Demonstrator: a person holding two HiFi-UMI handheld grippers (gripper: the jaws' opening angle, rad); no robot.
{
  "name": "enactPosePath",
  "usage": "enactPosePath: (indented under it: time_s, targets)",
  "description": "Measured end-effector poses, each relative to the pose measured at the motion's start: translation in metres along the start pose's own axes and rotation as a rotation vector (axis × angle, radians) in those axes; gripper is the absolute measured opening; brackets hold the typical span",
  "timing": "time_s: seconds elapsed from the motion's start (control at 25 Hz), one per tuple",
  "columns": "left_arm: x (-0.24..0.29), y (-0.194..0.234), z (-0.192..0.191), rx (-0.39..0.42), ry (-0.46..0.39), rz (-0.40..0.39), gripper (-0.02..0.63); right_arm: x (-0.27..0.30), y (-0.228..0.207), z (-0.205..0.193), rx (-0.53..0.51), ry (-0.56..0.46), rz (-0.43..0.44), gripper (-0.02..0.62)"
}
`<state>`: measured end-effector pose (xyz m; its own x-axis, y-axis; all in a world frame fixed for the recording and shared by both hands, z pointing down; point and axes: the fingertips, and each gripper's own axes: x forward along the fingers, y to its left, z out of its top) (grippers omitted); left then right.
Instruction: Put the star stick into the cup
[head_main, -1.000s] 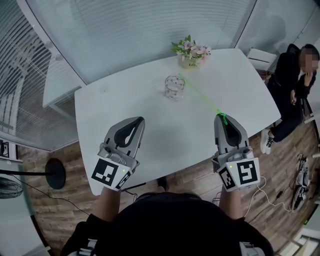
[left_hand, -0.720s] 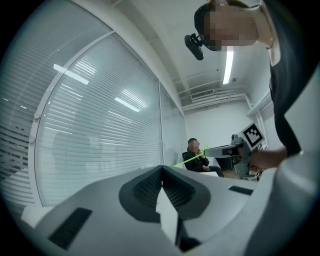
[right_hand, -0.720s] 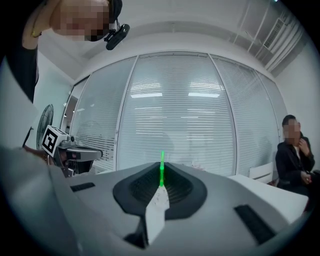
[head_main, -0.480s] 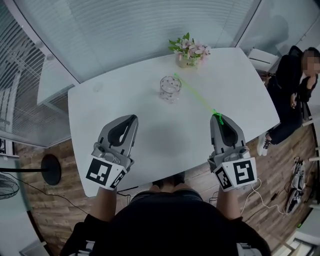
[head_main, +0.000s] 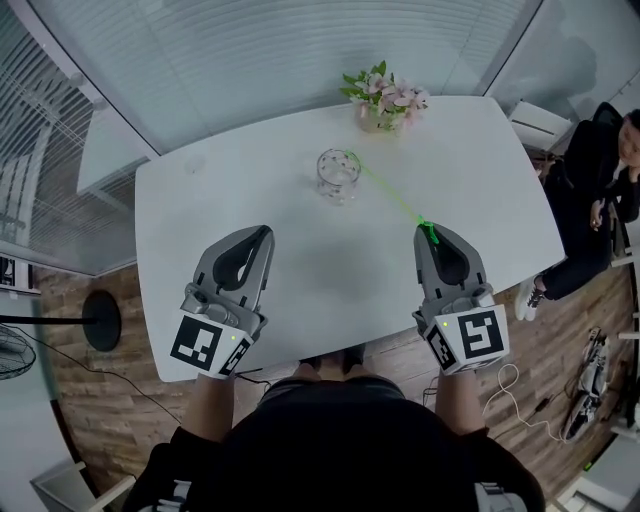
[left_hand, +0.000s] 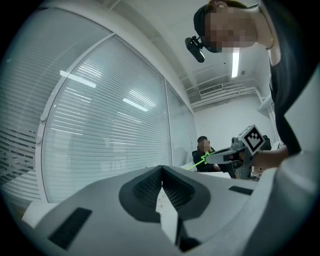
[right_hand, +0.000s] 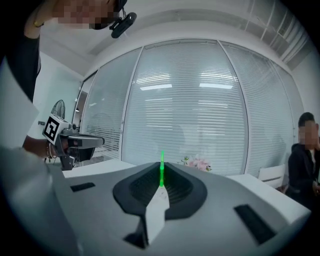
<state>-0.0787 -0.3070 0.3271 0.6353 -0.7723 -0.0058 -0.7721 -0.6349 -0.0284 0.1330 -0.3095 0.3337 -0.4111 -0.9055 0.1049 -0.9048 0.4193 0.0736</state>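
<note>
A clear glass cup (head_main: 338, 172) stands on the white table (head_main: 200, 200), ahead of and between my hands. My right gripper (head_main: 429, 232) is shut on the near end of the thin green star stick (head_main: 390, 195), which slants up and left. The stick's far tip sits at the cup's far right rim. In the right gripper view the green stick (right_hand: 161, 170) stands pinched between the dark pads. My left gripper (head_main: 262, 236) hovers over the table's near left part, shut with nothing in it, as the left gripper view (left_hand: 161, 169) also shows.
A small pot of pink flowers (head_main: 383, 100) stands at the table's far edge behind the cup. A seated person (head_main: 600, 190) in dark clothes is beyond the table's right end. Glass walls with blinds run behind the table. A black stand base (head_main: 100, 320) sits on the wood floor, left.
The view has shifted a little and both hands have drifted slightly with it. The right gripper keeps its hold on the stick, whose tip stays by the cup's rim.
</note>
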Motion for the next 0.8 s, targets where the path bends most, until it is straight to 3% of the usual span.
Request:
enactPosePath:
  time_s: [0.36,0.8]
  targets:
    - [0.006,-0.001,-0.008,-0.008,0.015,0.023,0.014,0.033,0.004,-0.045,-0.06,0.13,0.045,0.023]
    - [0.005,0.005,-0.02,-0.026,0.038,0.04,0.014,0.071,0.013,-0.072,-0.118,0.208,0.078,0.023]
